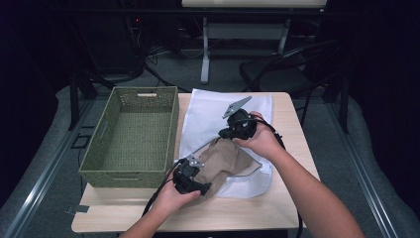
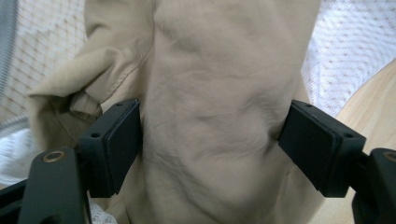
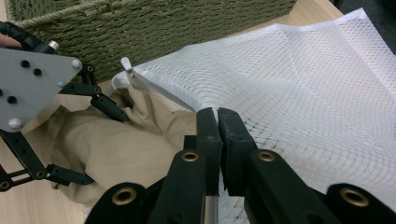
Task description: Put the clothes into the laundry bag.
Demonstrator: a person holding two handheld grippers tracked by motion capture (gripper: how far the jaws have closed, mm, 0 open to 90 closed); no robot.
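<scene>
A tan garment [image 1: 225, 161] lies half inside a white mesh bag [image 1: 218, 111] on the wooden table. My left gripper [image 1: 204, 179] is at the garment's near end, jaws wide apart. In the left gripper view the tan cloth [image 2: 210, 116] bulges between the pads [image 2: 121, 144], which stand off to each side of it, so this gripper [image 2: 210, 149] is open. My right gripper [image 3: 218, 116] is shut on the edge of the mesh bag [image 3: 303, 84] at its mouth, holding it above the garment [image 3: 121, 149]. The left gripper [image 3: 91, 142] is across from it.
A green woven basket [image 1: 143, 90] stands on the left side of the table [image 1: 292, 148], close to the bag. Its wall [image 3: 163, 23] rises just behind the bag's zipper end [image 3: 133, 77]. Bare tabletop lies along the front edge and right side.
</scene>
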